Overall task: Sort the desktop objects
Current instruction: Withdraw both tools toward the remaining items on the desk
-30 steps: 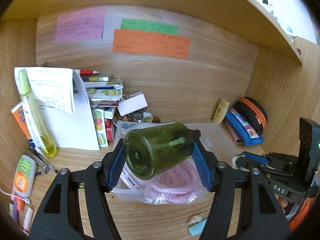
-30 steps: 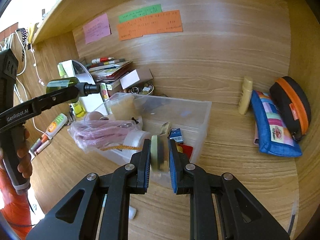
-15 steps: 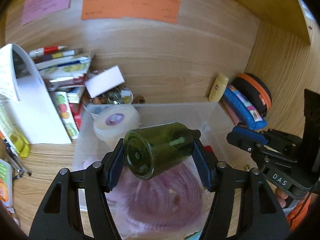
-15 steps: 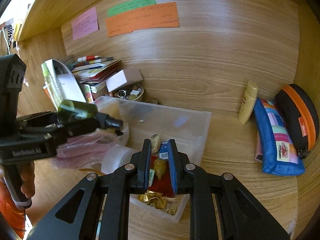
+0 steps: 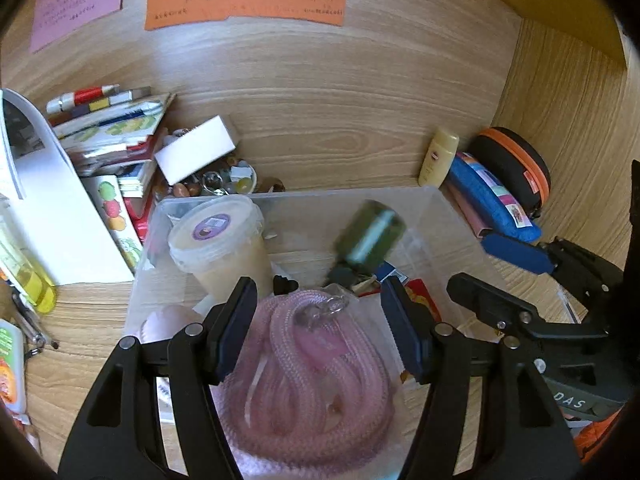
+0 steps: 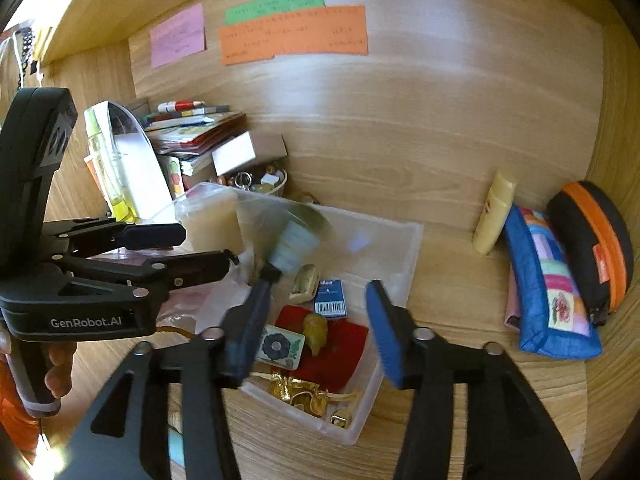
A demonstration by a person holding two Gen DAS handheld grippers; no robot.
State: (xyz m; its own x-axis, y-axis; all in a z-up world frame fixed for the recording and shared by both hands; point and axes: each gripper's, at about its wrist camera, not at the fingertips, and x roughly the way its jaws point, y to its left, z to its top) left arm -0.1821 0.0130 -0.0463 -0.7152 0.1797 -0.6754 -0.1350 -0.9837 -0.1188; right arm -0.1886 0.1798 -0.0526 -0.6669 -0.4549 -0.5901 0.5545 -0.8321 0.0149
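A blurred green bottle (image 5: pixel 370 236) is tumbling into the clear bin (image 5: pixel 436 196), just ahead of the left claw (image 5: pixel 318 330), which has let it go. Both claws gape empty; the right claw (image 6: pixel 318 330) has just been opening over the bin. Two drops done.

Three paper notes, pink (image 6: pixel 177 35), green (image 6: pixel 274 2) and orange (image 6: pixel 294 34), are stuck on the wooden back wall (image 6: pixel 440 120) above the bench (image 6: pixel 480 400), with a wooden side panel (image 5: pixel 568 120) closing in the right.
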